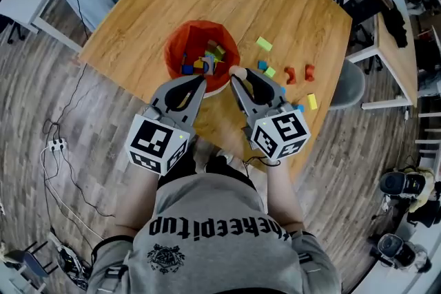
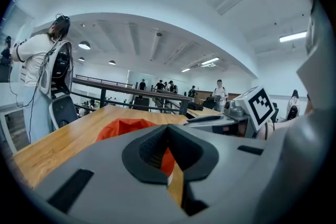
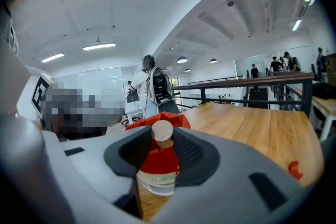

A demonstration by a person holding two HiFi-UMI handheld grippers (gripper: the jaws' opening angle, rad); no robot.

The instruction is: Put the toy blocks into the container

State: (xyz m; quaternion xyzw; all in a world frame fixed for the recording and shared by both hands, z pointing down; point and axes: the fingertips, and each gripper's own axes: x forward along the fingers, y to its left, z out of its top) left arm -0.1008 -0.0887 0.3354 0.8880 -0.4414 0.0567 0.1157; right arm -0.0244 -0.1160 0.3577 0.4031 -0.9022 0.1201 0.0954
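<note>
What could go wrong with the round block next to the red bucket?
The round block sits near the tips of the right gripper, so it might slip out and land beside the red container, not in it. The shut left gripper is close to the container's rim and could bump it.

Open office: desks [image 1: 398,51], railing [image 2: 131,93]

My left gripper's [image 2: 168,130] jaws are pressed together, nothing between them. Just past their tips the red container [image 2: 126,127] sits on the wooden table [image 2: 65,140], which runs to a far-edge railing [image 2: 118,91]. My right gripper [image 2: 195,119] lies alongside.
</note>
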